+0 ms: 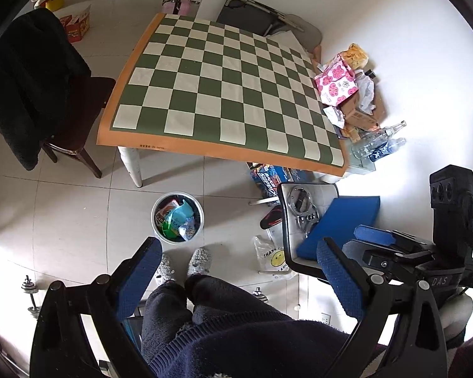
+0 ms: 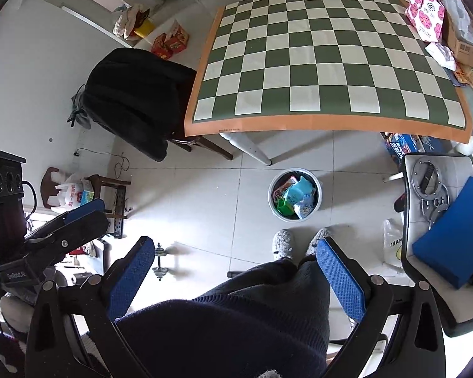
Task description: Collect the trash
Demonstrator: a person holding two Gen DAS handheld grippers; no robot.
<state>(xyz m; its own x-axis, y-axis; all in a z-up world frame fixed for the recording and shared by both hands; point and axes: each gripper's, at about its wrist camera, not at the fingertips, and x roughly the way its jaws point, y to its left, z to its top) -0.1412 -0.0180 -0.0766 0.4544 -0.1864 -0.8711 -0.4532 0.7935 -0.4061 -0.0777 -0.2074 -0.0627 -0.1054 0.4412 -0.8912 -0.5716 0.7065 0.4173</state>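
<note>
White plastic bin: the round white waste bin [image 1: 177,218] [image 2: 294,194] stands on the pale tiled floor [image 1: 78,220] [image 2: 205,189], just in front of the table's near edge and close to its white leg [image 1: 132,165].
Trash: crumpled wrappers in light blue, green and white [image 1: 176,219] [image 2: 296,197] fill the bin almost to the rim.
Table: a green-and-cream checkered mat with an orange border [image 1: 224,85] [image 2: 328,60] covers the top; its squares are bare.
Table's far side: a pink flowered box [image 1: 335,83] [image 2: 425,15], a brown cardboard carton [image 1: 359,116] and clear plastic bottles [image 1: 378,140] are piled along the wall edge.
Person: grey fuzzy slippers [image 1: 186,263] [image 2: 283,244] stand just beside the bin, dark trousers above them.
Left gripper [image 1: 239,277]: blue-padded fingers wide apart, nothing between them, held over the person's legs.
Right gripper [image 2: 236,274]: blue-padded fingers likewise spread, empty, also above the legs.
Chairs: a dark coat draped over a wooden chair [image 1: 31,88] [image 2: 132,100] is at the table's left; a white-seated chair [image 1: 299,220] [image 2: 425,195] to the right carries a blue flat cushion [image 1: 340,223] [image 2: 454,233] and metal rings.
</note>
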